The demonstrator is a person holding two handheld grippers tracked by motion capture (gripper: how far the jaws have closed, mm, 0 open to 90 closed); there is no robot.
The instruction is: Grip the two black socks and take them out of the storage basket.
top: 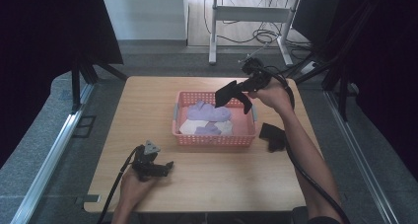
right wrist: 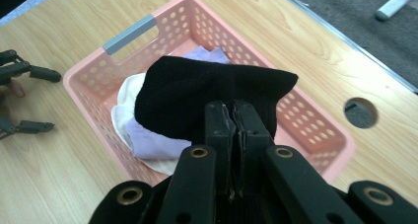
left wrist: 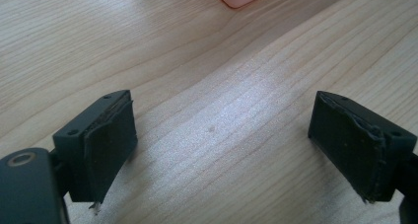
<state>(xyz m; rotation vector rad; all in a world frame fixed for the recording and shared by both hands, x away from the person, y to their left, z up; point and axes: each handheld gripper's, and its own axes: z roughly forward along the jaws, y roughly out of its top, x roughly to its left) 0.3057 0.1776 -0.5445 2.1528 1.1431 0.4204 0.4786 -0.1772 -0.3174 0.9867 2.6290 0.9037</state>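
Above the basket, item held: black sock (right wrist: pixel 197 98), hanging over the pink basket (top: pixel 215 139); soft, light, limp knit; judged to droop and fold freely, not fragile.
Hold point: pinched at one end; a bunched edge looks the surest purchase.
Right gripper (right wrist: pixel 232 116): jaws clamped tight on the sock.
Basket contents: purple cloths (top: pixel 209 113) and a white cloth (top: pixel 190 127).
Beside basket: second black sock (top: pixel 272 135) on the table (top: pixel 231 174).
Left gripper (left wrist: pixel 222 135): jaws wide, nothing between them, low over bare wood.
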